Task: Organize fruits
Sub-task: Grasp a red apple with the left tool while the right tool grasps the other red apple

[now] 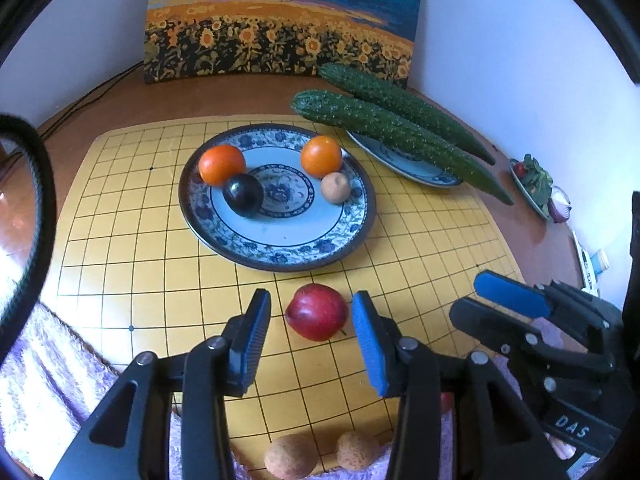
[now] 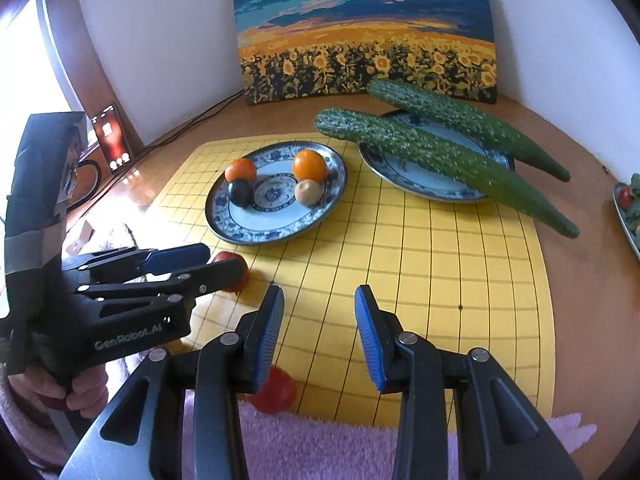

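You have a red apple (image 1: 316, 317) on a yellow board (image 1: 140, 248) with black grid lines, two oranges (image 1: 222, 164) on the blue-and-white flowered plate (image 1: 280, 248), and dark green cucumbers (image 1: 400, 136).

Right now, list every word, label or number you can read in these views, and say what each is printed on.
"DAS" in white, on the black body of the right gripper, seen from the left wrist view.
"GenRobot.AI" in white, on the black body of the left gripper, seen from the right wrist view.
The lit phone standing at the left shows red graphics and icons, too small to read.
The sunflower painting carries no legible text.
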The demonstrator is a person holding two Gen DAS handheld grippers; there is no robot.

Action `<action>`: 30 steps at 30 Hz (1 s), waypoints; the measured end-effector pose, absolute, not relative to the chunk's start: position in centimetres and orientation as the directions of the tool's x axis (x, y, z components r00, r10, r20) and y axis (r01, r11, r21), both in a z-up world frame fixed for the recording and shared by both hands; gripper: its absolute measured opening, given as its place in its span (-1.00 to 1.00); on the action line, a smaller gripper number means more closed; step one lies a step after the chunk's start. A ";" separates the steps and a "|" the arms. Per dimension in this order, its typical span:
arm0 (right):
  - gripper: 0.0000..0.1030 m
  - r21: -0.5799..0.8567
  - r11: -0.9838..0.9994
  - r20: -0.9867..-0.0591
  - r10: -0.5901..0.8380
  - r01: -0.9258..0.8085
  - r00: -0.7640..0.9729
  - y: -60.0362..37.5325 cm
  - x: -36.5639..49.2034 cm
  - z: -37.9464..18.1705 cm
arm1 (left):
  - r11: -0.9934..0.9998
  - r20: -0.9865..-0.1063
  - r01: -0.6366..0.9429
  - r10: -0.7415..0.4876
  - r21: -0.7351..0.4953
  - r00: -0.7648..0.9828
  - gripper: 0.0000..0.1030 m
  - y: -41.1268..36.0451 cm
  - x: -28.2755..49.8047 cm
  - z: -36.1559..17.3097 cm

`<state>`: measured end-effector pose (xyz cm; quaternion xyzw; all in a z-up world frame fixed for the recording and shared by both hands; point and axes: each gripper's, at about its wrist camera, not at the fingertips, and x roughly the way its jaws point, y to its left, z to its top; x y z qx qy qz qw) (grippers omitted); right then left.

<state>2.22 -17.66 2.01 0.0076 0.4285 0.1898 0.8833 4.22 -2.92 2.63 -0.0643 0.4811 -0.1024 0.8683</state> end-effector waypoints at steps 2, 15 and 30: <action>-0.26 0.180 0.929 -0.757 0.341 -0.324 0.557 -17.8 2.0 1.8 | 0.971 -0.824 0.113 -0.238 -0.210 0.514 -0.14 -3.0 4.3 2.4; -0.26 0.199 0.932 -0.774 0.339 -0.303 0.535 -18.2 0.6 0.8 | 0.973 -0.826 0.136 -0.230 -0.186 0.515 -0.32 -3.9 4.3 1.6; -0.25 0.212 0.920 -0.758 0.367 -0.328 0.539 -17.4 -1.0 0.9 | 0.974 -0.799 0.091 -0.224 -0.209 0.558 -0.32 -1.1 1.2 3.7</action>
